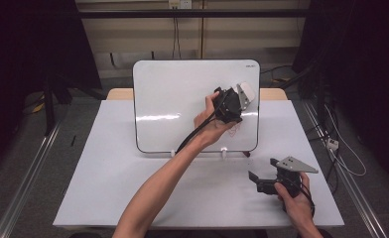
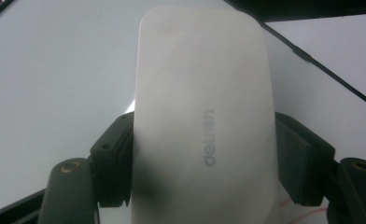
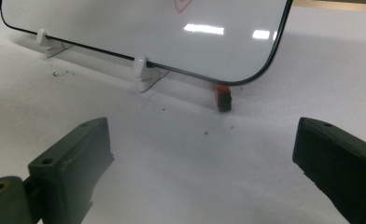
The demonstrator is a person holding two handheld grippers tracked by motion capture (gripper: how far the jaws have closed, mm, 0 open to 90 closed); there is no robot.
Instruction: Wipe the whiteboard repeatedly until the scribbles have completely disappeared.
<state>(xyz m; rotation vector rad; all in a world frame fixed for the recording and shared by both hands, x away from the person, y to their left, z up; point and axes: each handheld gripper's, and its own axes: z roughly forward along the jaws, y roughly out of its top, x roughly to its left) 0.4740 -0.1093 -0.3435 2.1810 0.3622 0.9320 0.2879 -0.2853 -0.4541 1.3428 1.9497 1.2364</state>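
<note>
A white-board (image 1: 172, 99) stands tilted on small white feet (image 3: 139, 65) in the middle of the table. My left gripper (image 1: 243, 99) is up against the board's right part, shut on a white eraser (image 1: 248, 92). In the left gripper view the eraser (image 2: 204, 107) carries a grey logo and sits squeezed between both pads (image 2: 118, 158). Red pen marks (image 1: 233, 130) show on the board just below it, and the same red marks (image 3: 181, 4) appear in the right gripper view. My right gripper (image 1: 263, 168) rests low over the table at the front right, open, with nothing between its jaws.
A white sheet (image 1: 108, 178) covers the table. A small red and black piece (image 3: 223, 97) sits under the board's right bottom corner. Cables and a socket strip (image 1: 333, 144) lie on the floor to the right. Dark curtains flank both sides.
</note>
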